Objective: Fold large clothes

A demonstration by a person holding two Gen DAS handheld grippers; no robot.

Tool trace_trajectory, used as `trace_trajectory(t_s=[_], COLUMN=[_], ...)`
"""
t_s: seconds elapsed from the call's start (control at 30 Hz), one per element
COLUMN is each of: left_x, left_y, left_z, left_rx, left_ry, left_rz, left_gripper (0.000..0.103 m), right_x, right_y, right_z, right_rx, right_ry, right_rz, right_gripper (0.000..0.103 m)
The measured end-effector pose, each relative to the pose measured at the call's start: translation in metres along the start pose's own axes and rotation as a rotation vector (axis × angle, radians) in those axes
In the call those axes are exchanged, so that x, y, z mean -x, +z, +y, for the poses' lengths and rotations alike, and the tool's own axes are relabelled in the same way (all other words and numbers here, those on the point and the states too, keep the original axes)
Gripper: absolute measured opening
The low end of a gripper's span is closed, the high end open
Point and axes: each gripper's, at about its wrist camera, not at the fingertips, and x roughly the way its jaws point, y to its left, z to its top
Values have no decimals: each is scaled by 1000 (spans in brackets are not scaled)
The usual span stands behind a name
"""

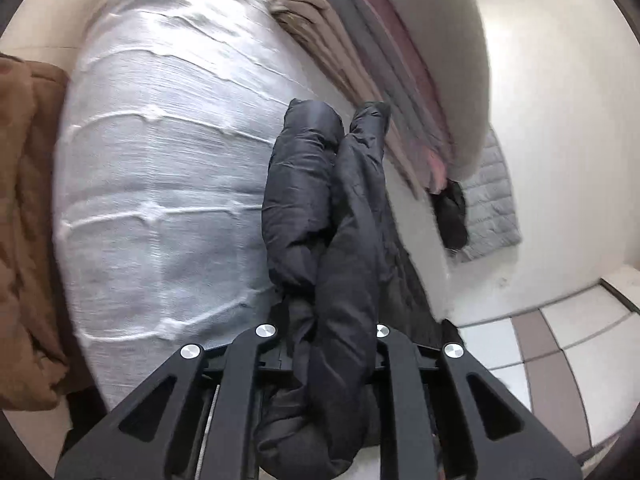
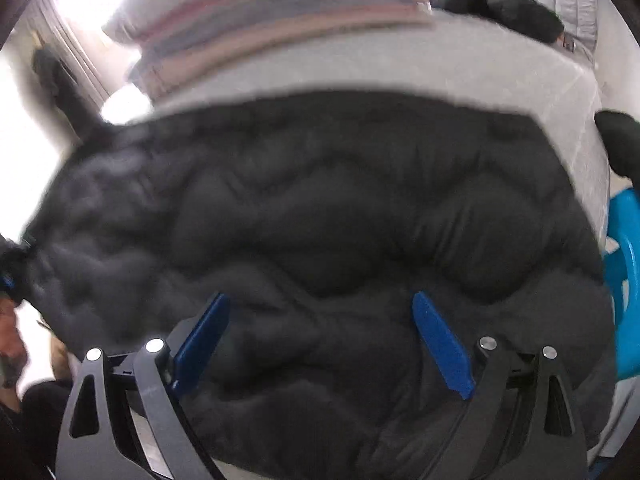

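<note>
My left hand-held gripper (image 1: 332, 360) is clenched on a bunched sleeve of the black puffer jacket (image 1: 320, 208), lifted over the bed (image 1: 160, 160). My right hand-held gripper (image 2: 320, 344) hangs released above the jacket body, spread on the bed near the folded stack (image 2: 272, 24).

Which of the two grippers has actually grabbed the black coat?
The left gripper: it is shut on a bunched fold of the black coat. The right gripper hangs open over it, blue fingers apart.
</note>
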Motion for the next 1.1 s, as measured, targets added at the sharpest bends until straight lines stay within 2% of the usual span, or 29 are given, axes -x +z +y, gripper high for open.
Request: trace_trajectory(t_s=[0.07,0.13,0.17,0.23,0.27,0.3,0.33,0.43,0.47,0.53,0.6,0.67,0.7,0.77,0.8,0.87,0.97,1.03,1.1], left_x=[-3,-5,-5,-5,-3,-3,-2,1,3,7,9,13,15,20,21,24,26,30,31], left_y=[-1,-1,-1,-2,-3,-3,-4,-9,-10,-13,-14,-16,-17,-19,-20,-22,-24,-28,-35], left_z=[8,13,13,9,7,4,2,-1,-4,-7,-12,-18,-21,-29,-33,-45,-75,-95,-125], left_rx=[25,34,30,21,14,11,13,3,-8,-32,-53,-66,-70,-92,-101,-117,-159,-196,-254], left_ry=[32,48,47,41,44,41,34,27,22,7,4,-10,-15,-11,-12,-22,-30,-35,-38], left_rz=[22,36,35,31,20,15,10,-6,-15,-26,-46,-63,-68,-74,-76,-75,-84,-90,-89], left_gripper=[13,13,13,13,13,13,13,13,13,13,13,13,13,13,13,13,13,13,13], right_x=[8,-6,-25,-45,-42,-35,-22,3,3,-21,-35,-30,-17,-6,-13,-37,-44,-45,-45], right_y=[-1,-8,-15,-24,-21,-19,-18,-27,-33,-39,-38,-37,-37,-36,-35,-42,-38,-39,-33], right_z=[14,26,33,46,48,49,53,55,47,36,48,44,39,35,33,40,43,45,42], right_rx=[5,36,74,172,152,140,144,148,109,78,142,95,44,-4,-11,43,40,35,19], right_ry=[-7,-30,-78,-168,-169,-158,-157,-219,-234,-270,-316,-276,-232,-218,-218,-275,-307,-308,-269], right_rz=[-62,-14,51,66,76,64,16,-57,-47,50,84,76,27,-30,-5,61,50,64,100], right_gripper=[90,91,95,96,96,96,96,96,96,96,97,97,97,97,97,97,97,97,97])
